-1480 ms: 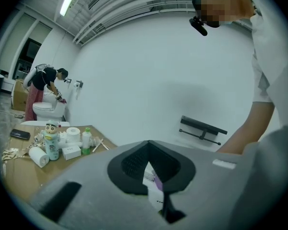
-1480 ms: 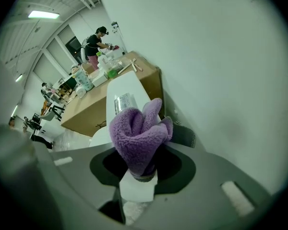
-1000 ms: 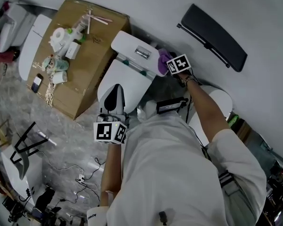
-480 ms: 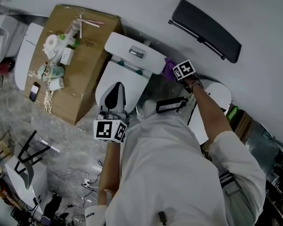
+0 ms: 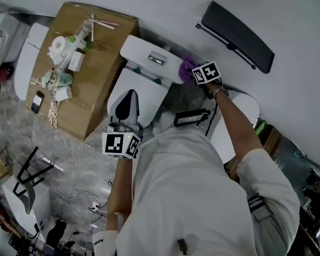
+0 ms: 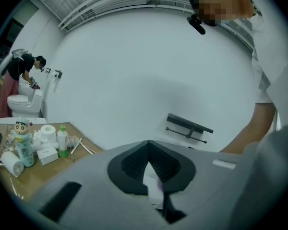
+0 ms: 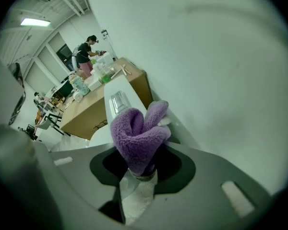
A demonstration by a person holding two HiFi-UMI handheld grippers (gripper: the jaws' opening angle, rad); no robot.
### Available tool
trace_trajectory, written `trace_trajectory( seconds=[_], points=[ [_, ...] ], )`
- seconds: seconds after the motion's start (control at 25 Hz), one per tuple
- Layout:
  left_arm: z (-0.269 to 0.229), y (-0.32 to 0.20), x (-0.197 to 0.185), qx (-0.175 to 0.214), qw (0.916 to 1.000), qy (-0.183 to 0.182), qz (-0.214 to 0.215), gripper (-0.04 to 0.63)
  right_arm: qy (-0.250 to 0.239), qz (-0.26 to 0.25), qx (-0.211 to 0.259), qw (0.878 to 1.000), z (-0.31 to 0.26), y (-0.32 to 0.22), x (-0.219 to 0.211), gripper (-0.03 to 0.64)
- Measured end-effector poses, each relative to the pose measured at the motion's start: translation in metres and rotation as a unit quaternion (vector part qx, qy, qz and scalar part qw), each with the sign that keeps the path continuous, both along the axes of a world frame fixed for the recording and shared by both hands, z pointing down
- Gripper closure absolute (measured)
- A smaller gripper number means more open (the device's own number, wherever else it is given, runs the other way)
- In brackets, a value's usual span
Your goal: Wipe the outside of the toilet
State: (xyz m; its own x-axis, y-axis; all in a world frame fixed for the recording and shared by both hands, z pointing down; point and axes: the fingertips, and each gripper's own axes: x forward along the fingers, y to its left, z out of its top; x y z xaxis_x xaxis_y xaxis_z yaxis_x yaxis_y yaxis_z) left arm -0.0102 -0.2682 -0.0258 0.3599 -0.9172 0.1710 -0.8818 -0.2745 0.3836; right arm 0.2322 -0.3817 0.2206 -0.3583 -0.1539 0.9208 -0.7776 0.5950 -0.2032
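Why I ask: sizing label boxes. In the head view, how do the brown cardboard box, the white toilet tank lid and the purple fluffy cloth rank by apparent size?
1. brown cardboard box
2. white toilet tank lid
3. purple fluffy cloth, partly hidden

White toilet (image 5: 140, 87), lid shut; purple cloth (image 5: 187, 66) bunched at end of tank (image 5: 149, 51).

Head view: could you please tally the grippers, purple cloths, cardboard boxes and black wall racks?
Grippers: 2 (left gripper, right gripper)
Purple cloth: 1
Cardboard box: 1
Black wall rack: 1
Total: 5
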Motion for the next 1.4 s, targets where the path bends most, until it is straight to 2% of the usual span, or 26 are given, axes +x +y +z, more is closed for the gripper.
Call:
trace_trajectory(
  seconds=[0.16, 0.32, 0.56, 0.72, 0.84, 1.04, 1.4],
  points=[
    [-0.004, -0.002, -0.012, 0.003, 0.9998, -0.011, -0.017, 0.591, -0.033, -0.047, 0.013, 0.998, -0.01, -0.024, -0.063, 0.483],
    [-0.004, 0.003, -0.032, -0.001, 0.9981, -0.015, -0.059, 0.591, -0.049, -0.093, 0.013, 0.994, -0.009, -0.04, -0.119, 0.483],
    [0.0, 0.023, -0.061, -0.013, 0.9912, -0.016, -0.131, 0.591, -0.043, -0.148, 0.005, 0.988, 0.003, -0.044, -0.168, 0.483],
    [0.004, 0.033, -0.068, -0.018, 0.9881, -0.013, -0.152, 0.591, -0.038, -0.147, -0.008, 0.988, 0.016, -0.041, -0.166, 0.482],
    [0.009, 0.033, -0.067, -0.02, 0.9882, -0.009, -0.152, 0.591, -0.046, -0.13, -0.011, 0.99, 0.018, -0.04, -0.158, 0.482],
    [0.011, 0.024, -0.052, -0.019, 0.992, -0.005, -0.125, 0.591, -0.037, -0.107, -0.014, 0.993, 0.021, -0.037, -0.128, 0.482],
    [0.015, 0.007, -0.025, -0.016, 0.998, -0.003, -0.061, 0.591, 0.0, -0.048, -0.032, 0.998, 0.032, -0.016, -0.049, 0.482]
  ],
)
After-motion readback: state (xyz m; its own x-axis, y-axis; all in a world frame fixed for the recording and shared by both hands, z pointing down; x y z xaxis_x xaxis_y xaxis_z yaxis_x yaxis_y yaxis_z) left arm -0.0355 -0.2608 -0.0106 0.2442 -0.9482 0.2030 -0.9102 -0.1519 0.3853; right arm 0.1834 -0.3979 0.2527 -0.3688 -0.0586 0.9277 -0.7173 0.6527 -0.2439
